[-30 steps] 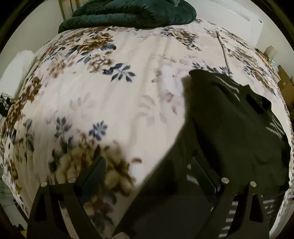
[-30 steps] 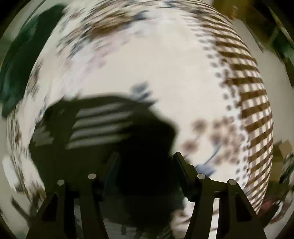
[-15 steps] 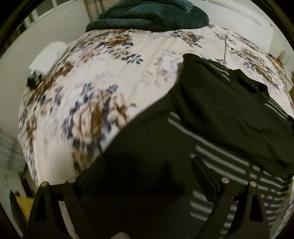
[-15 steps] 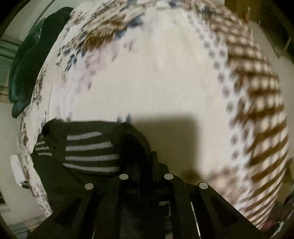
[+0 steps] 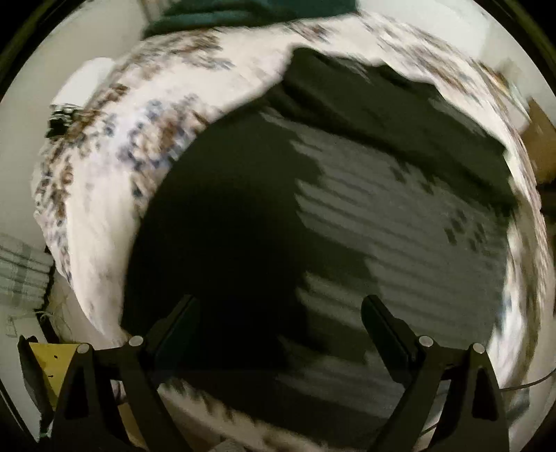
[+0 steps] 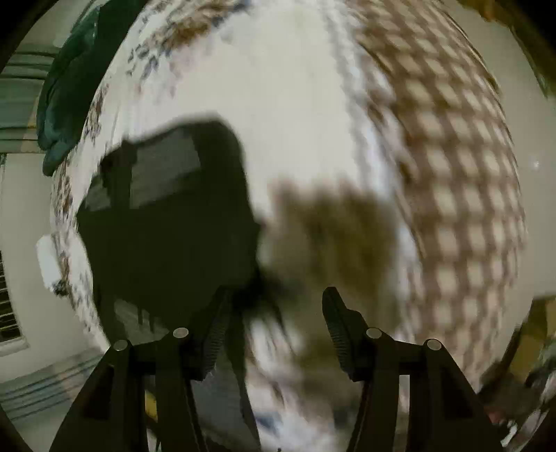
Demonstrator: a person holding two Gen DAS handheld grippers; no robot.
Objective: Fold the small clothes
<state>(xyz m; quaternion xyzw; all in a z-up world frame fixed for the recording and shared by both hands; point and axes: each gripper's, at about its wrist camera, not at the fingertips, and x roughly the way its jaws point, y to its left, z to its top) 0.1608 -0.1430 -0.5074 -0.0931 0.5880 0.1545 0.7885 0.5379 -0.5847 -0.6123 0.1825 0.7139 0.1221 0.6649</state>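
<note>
The left tool (image 5: 279, 333) is held wide open above the dark striped garment (image 5: 347, 222), nothing being gripped between its jaws; such a spread is judged to suit a descent onto a fabric edge for the next fold. The right tool (image 6: 274, 327) is seen with its jaws opening, about half apart, and no cloth is pressed by its pads, only a dark corner of the garment (image 6: 166, 222) lying just beside the left pad. The bed (image 5: 114, 180), covered by a floral spread, serves as the folding surface. The garment is laid near the bed's near edge, partly doubled over on itself. A green quilt (image 5: 250, 14) is kept at the far edge, well apart.
</note>
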